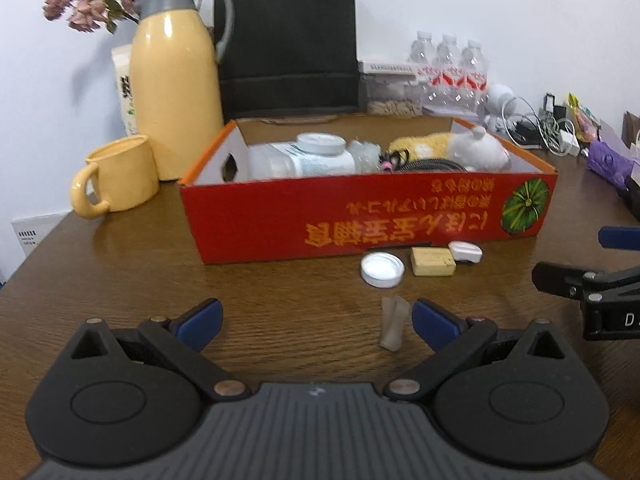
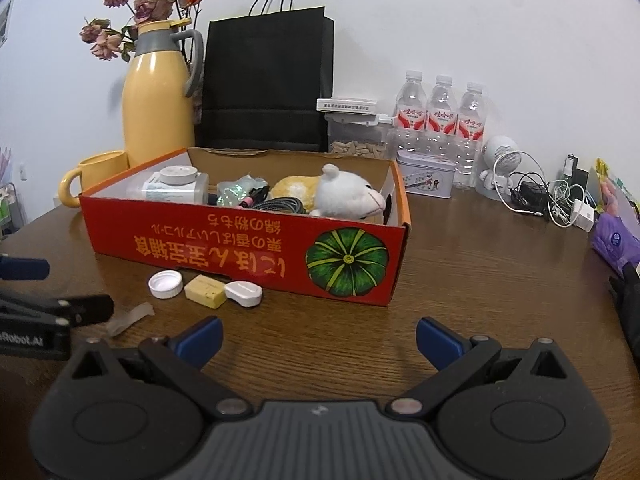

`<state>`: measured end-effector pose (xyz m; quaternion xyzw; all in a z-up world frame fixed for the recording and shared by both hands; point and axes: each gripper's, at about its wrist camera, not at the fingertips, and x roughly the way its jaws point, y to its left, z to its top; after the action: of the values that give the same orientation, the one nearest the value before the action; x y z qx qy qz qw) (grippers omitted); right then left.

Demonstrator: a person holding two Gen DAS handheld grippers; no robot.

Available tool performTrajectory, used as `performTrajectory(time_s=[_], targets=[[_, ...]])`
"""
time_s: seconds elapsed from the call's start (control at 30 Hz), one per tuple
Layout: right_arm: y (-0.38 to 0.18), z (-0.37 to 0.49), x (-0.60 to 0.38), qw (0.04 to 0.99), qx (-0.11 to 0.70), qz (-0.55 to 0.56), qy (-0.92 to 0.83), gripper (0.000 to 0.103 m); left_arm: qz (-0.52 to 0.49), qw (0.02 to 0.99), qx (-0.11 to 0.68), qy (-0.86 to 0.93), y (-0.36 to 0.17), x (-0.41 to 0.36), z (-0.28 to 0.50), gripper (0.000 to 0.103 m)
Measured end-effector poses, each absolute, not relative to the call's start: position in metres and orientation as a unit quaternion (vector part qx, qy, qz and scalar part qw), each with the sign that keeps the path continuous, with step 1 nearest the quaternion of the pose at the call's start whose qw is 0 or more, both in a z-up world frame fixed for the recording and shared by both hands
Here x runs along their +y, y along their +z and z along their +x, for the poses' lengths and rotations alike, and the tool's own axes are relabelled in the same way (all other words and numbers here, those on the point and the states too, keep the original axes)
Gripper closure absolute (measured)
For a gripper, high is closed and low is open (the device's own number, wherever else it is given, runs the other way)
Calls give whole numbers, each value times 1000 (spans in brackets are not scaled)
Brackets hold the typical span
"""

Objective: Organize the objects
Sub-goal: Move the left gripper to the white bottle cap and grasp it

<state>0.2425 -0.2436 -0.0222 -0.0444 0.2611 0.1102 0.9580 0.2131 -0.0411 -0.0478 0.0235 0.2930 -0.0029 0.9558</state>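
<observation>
A red cardboard box [image 1: 360,216] [image 2: 240,252] stands on the wooden table and holds a white bottle [image 1: 304,158], a plush toy [image 2: 340,194], a cable and other small items. In front of it lie a white cap [image 1: 382,270] [image 2: 165,284], a yellow block [image 1: 433,261] [image 2: 205,290], a small white case [image 1: 466,251] [image 2: 244,294] and a crumpled wrapper [image 1: 394,322] [image 2: 130,318]. My left gripper [image 1: 316,320] is open and empty, the wrapper just inside its right finger. My right gripper [image 2: 318,340] is open and empty, near the box's front right corner.
A yellow jug [image 1: 176,80], yellow mug [image 1: 116,178] and black paper bag [image 1: 288,44] stand behind the box. Water bottles [image 2: 440,120], a tin [image 2: 426,174], tangled cables and chargers [image 2: 536,196] and a purple pack [image 2: 616,236] sit to the right.
</observation>
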Motion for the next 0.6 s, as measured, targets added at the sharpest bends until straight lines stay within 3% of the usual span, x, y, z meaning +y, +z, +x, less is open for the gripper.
performTrajectory(time_s=[0.13, 0.2, 0.33, 0.4, 0.47, 0.6], targets=[[-21, 243, -246, 959, 259, -38, 110, 0, 27, 951, 309, -16, -52, -51, 218, 21], [-20, 242, -247, 959, 258, -36, 111, 0, 26, 947, 318, -26, -54, -55, 221, 36], [-19, 241, -246, 960, 254, -37, 116, 0, 28, 947, 317, -38, -55, -64, 224, 50], [-18, 240, -247, 960, 252, -36, 117, 0, 29, 948, 314, -45, -54, -68, 223, 75], [-18, 240, -247, 960, 252, -35, 117, 0, 37, 947, 312, -57, -54, -73, 221, 94], [-18, 240, -246, 960, 252, -35, 117, 0, 43, 949, 308, -59, -53, -78, 218, 96]])
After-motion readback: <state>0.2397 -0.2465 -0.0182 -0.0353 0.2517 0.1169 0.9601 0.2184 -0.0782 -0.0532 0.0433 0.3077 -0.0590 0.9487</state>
